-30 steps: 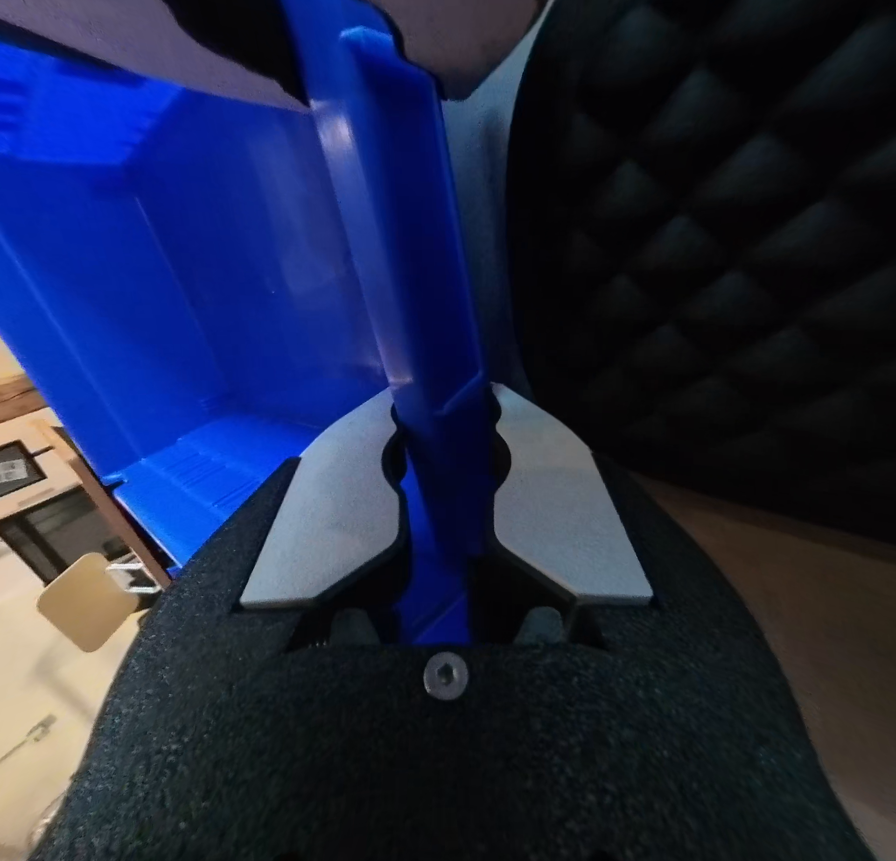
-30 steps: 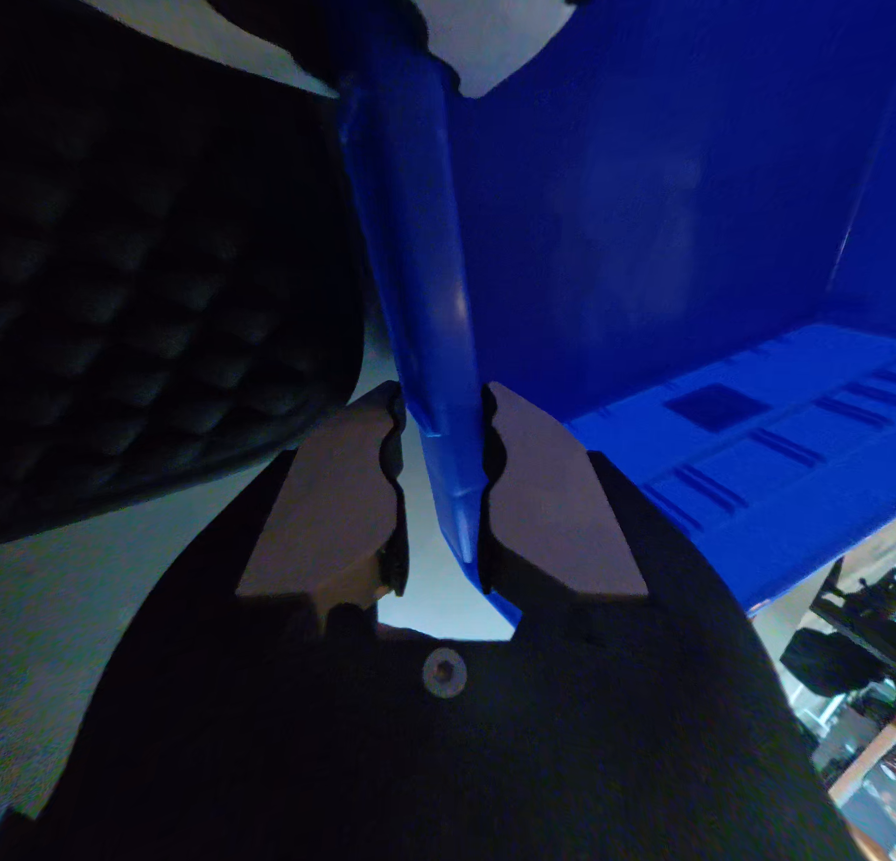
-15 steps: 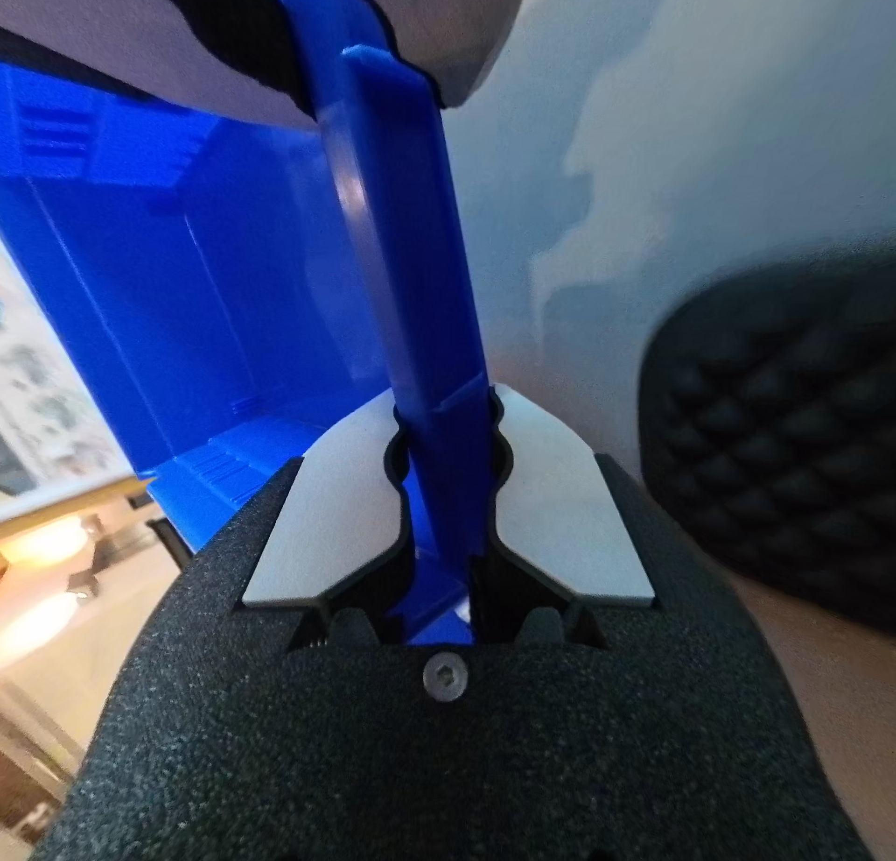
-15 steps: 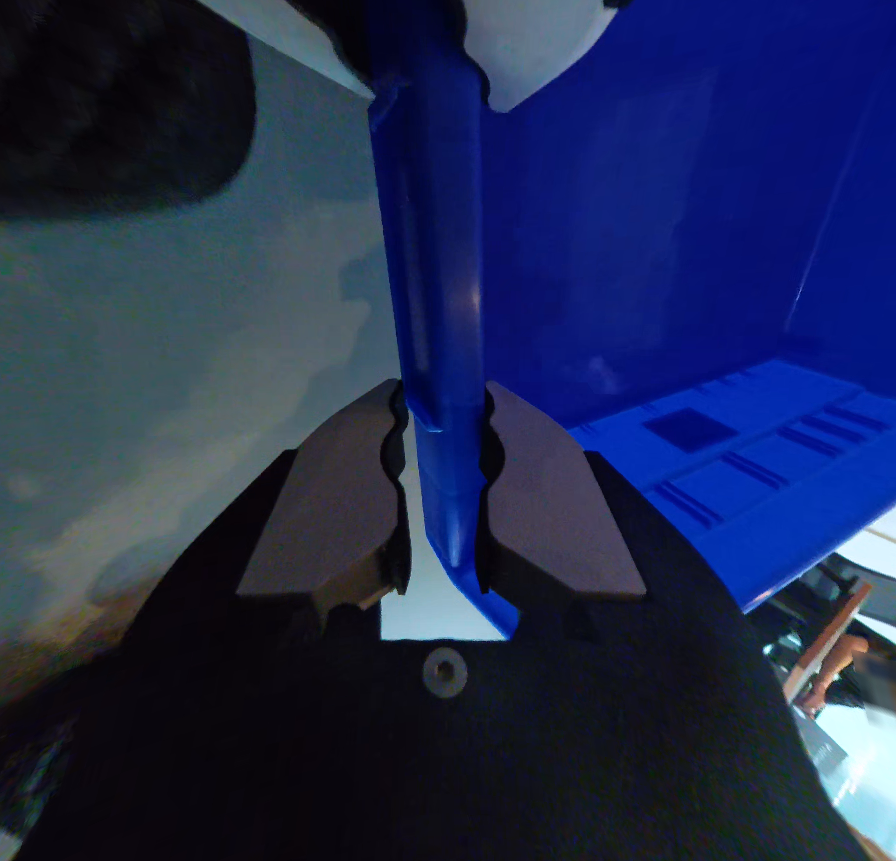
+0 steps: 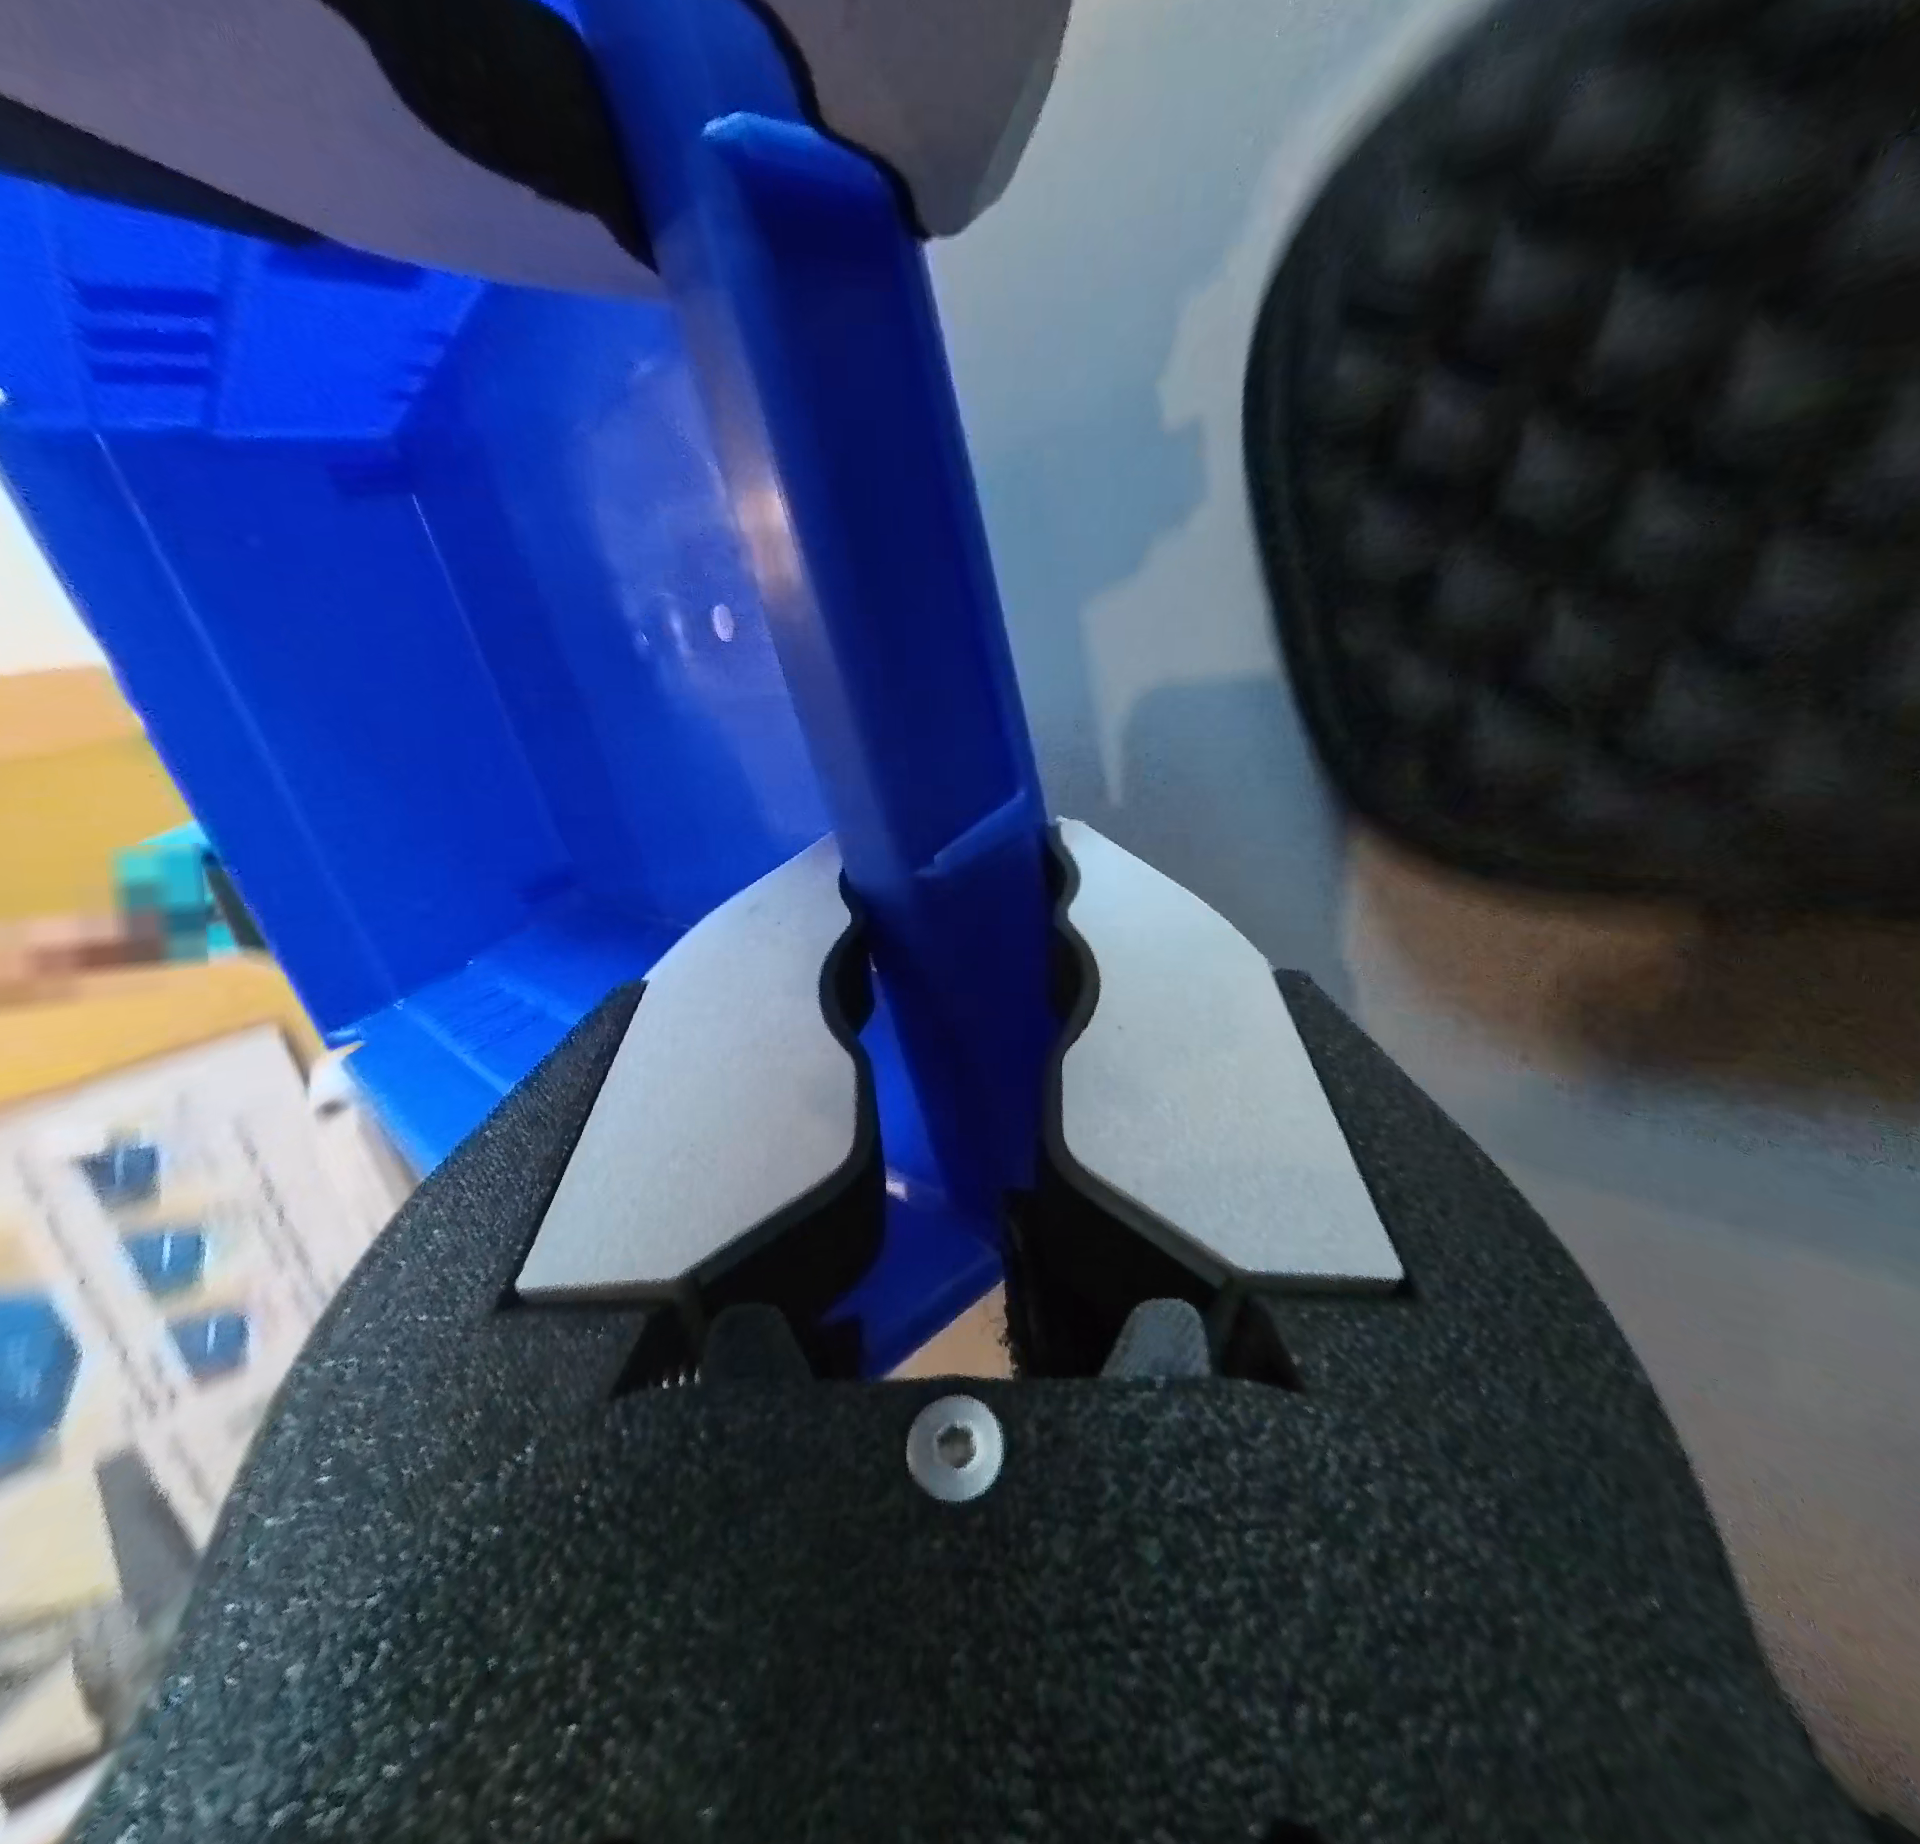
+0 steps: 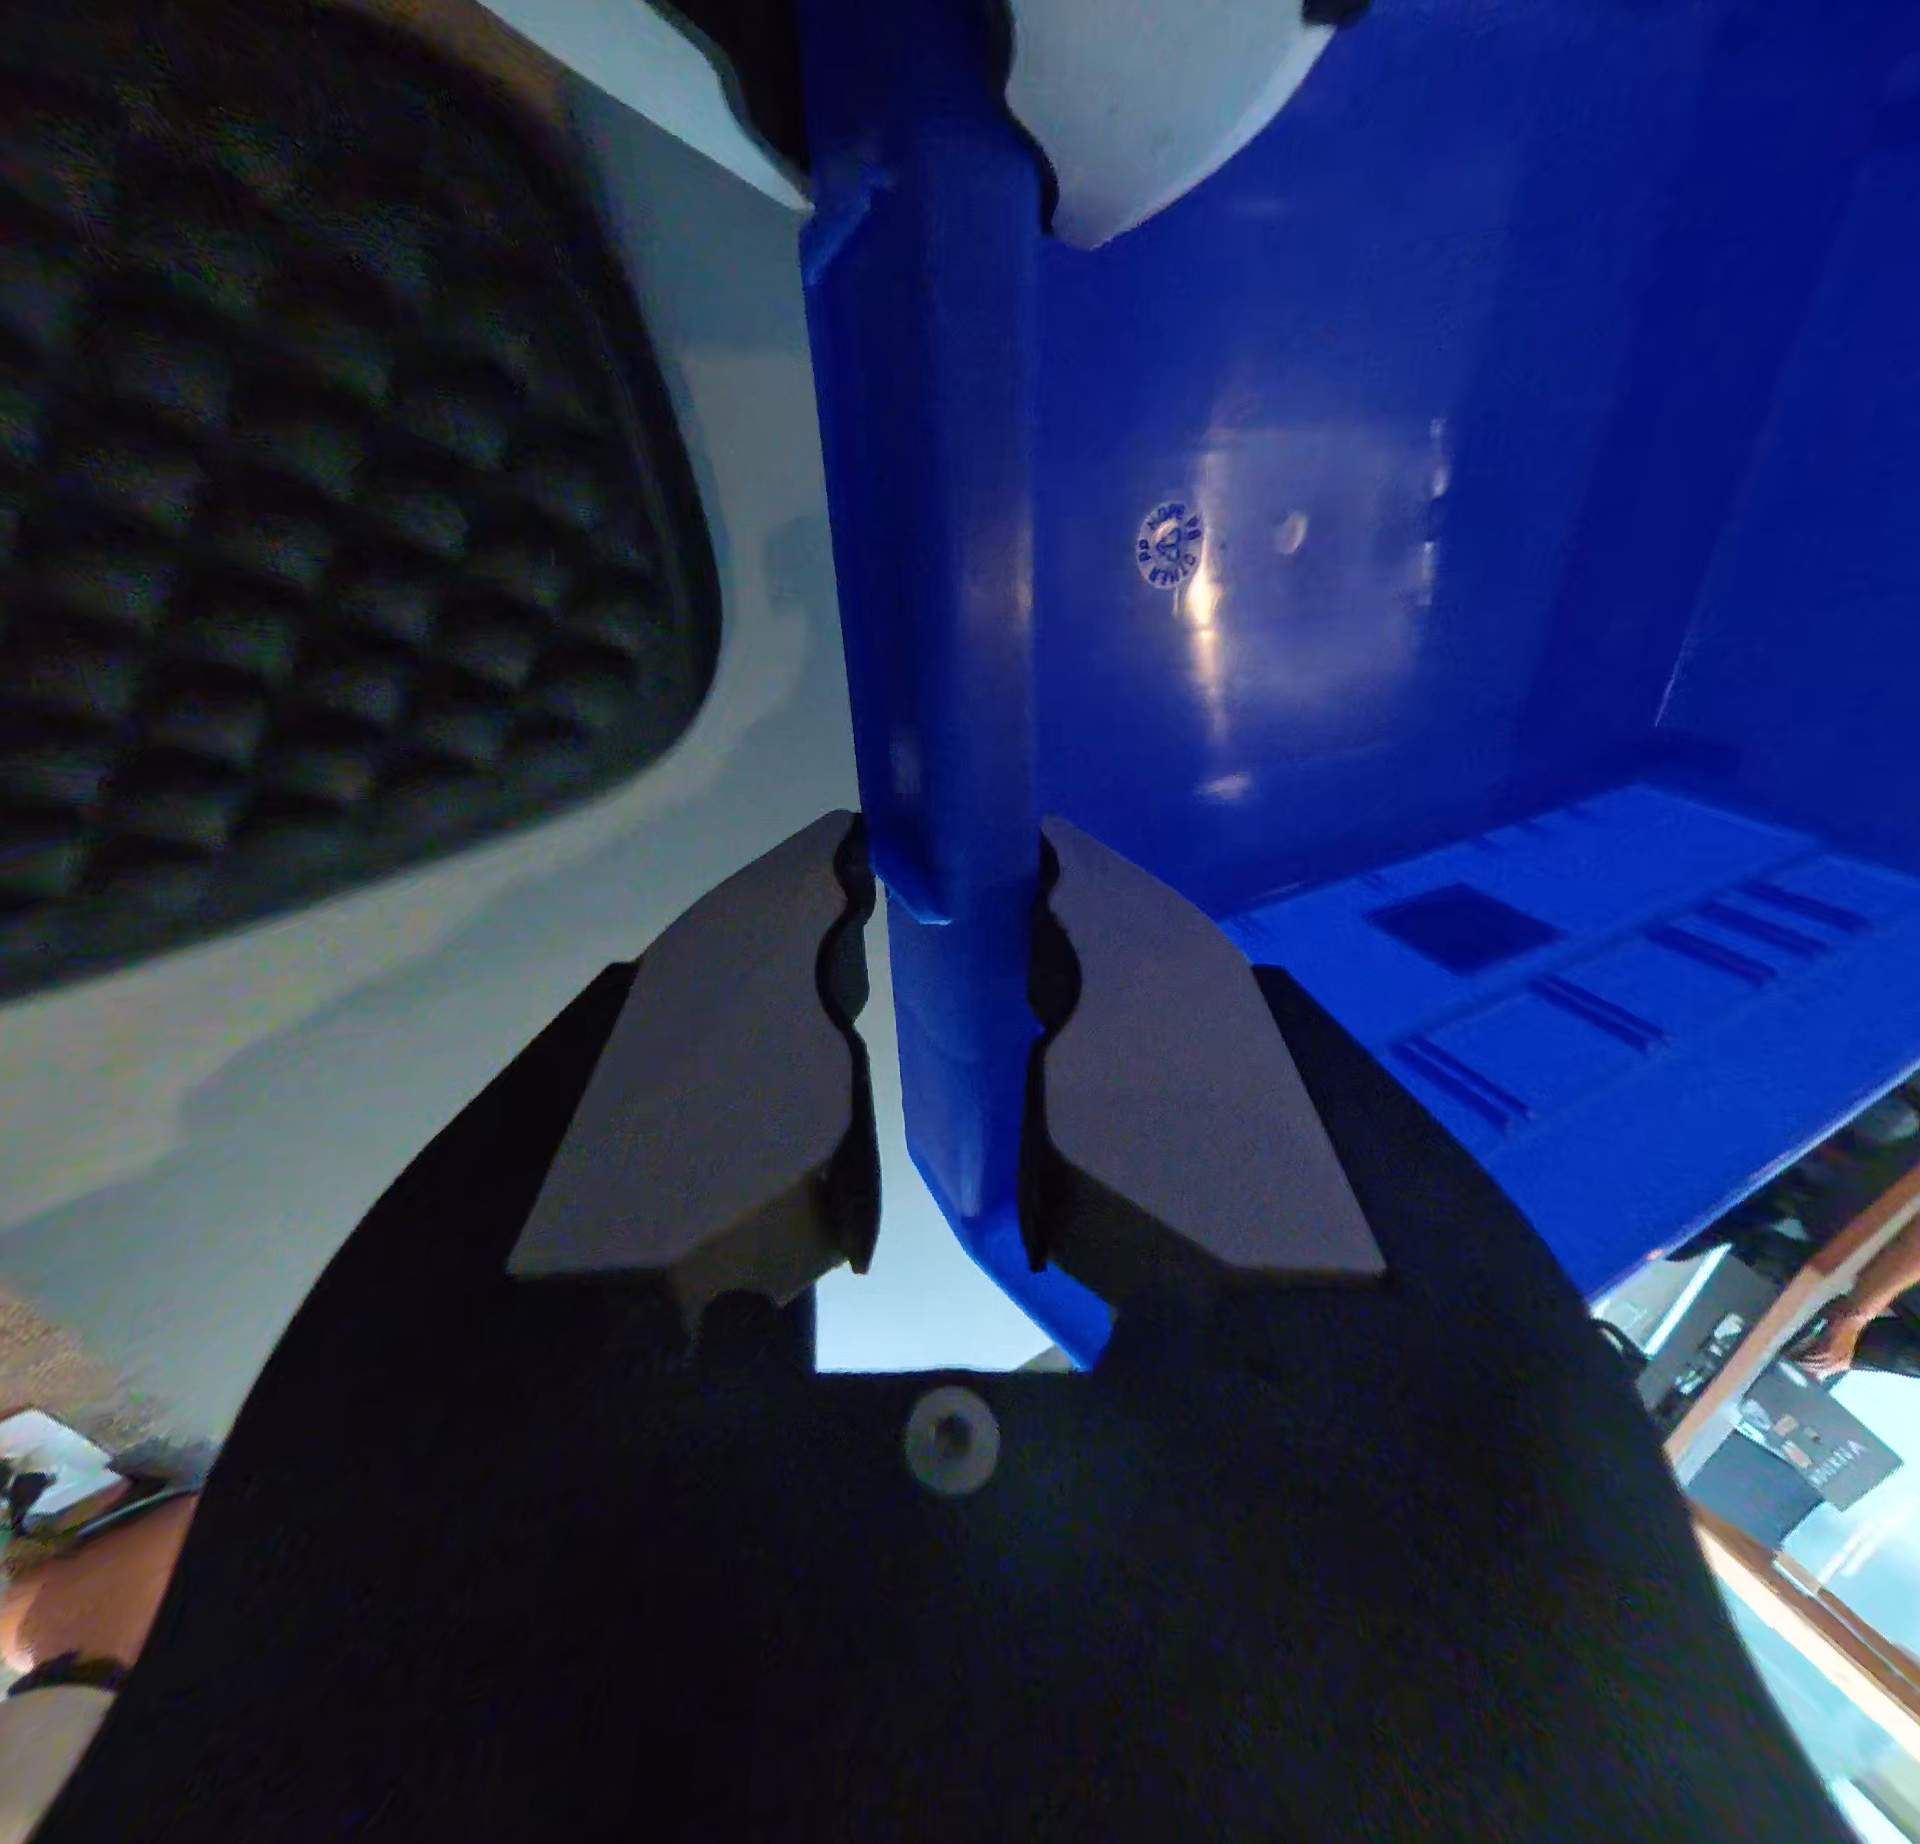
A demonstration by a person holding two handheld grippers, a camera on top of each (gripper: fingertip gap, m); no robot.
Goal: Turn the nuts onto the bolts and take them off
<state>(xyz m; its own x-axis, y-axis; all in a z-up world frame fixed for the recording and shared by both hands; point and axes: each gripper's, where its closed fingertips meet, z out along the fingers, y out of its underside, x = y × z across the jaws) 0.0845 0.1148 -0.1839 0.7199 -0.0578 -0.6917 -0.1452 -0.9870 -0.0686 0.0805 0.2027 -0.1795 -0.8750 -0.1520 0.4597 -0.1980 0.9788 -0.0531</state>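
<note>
Two handheld grippers share the load of one large, glossy blue plastic storage bin [image 5: 343,651], each clamped on an opposite side wall so that the container hangs tilted between them, its interior wall and ribbed floor [image 6: 1621,973] turned toward the cameras. Behind it, a pale wall or table surface fills the background, and a black, dimpled foam-like pad [image 5: 1621,506] sits off to one side, too blurred to identify with confidence. In the left wrist view, the left gripper [image 5: 956,1025] has its grey metal fingers [image 5: 1195,1098] closed on the bin's thick blue rim; in the right wrist view, the right gripper [image 6: 951,1025] grips the facing rim in the same way, with the wall running up between its fingertips. No nuts or bolts appear in either picture, and the visible part of the bin's interior shows none, so the threading work cannot be judged as begun. The step in hand looks like carrying or tipping the bin, and doing it well probably means moving both grippers together at a matched pace, keeping the rim deep in the notched pads, avoiding any twist across the wall, and lowering it flat before either claw lets go.
</note>
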